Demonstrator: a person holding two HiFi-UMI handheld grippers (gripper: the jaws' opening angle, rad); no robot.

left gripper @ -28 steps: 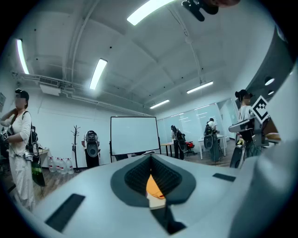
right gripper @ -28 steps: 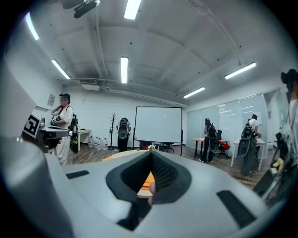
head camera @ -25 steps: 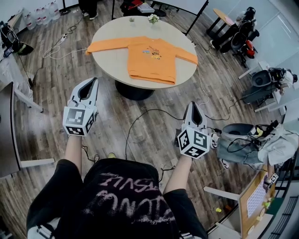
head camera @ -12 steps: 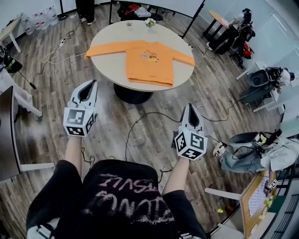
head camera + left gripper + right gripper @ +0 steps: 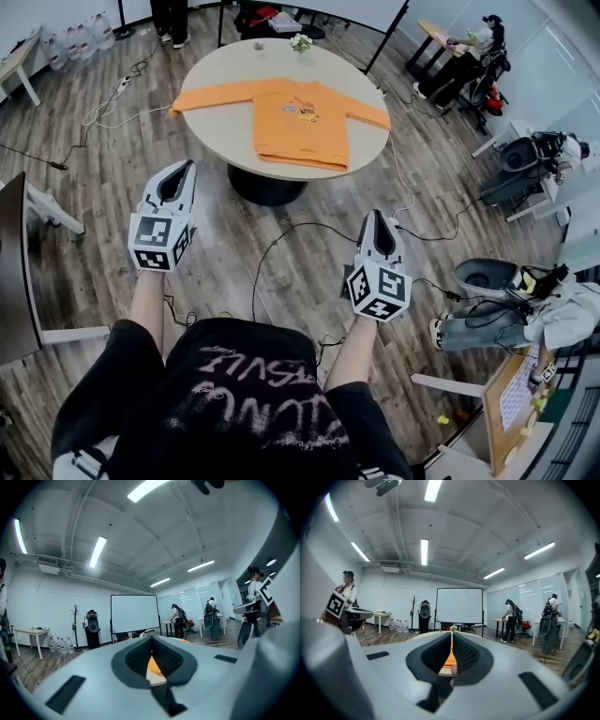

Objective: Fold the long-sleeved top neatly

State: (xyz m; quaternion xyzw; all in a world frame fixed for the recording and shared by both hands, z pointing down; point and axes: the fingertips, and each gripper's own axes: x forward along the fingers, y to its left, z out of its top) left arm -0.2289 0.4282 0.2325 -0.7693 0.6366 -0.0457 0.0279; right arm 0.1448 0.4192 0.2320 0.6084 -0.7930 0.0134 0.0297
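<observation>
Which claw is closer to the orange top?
Left, probably, narrowly. The left claw is held further forward, nearer one sleeve of the top; the right claw sits further back, off the hem's corner.

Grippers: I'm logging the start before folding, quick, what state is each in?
Left gripper: closed, holding nothing.
Right gripper: closed, holding nothing.

The right gripper holds its fingers almost together. Through the thin slit an orange top shows on a pale worktop, with a whiteboard behind.
</observation>
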